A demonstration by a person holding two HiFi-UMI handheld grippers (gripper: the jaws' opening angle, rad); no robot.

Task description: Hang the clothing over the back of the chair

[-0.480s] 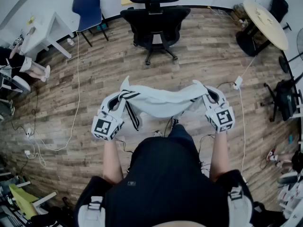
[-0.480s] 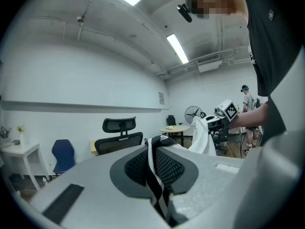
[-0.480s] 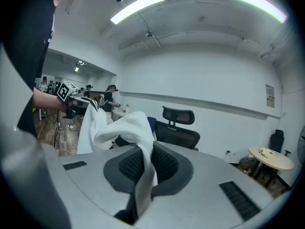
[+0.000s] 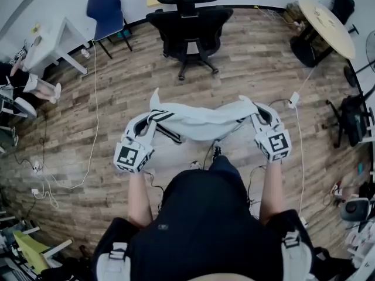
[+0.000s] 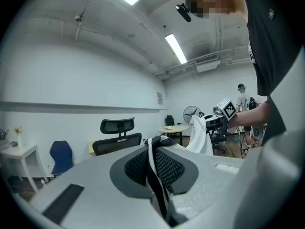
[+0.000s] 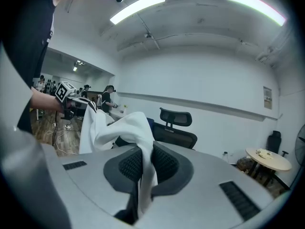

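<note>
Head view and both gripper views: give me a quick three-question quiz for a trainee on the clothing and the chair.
1. True or false: the white garment already hangs over the black office chair.
2. Consider the left gripper and right gripper. Shut on the garment: A, left only; B, right only; C, both?
3. What colour are the garment's stripes at the left gripper?
Key: 1 false, it is held clear of the chair; 2 C; 3 black.
</note>
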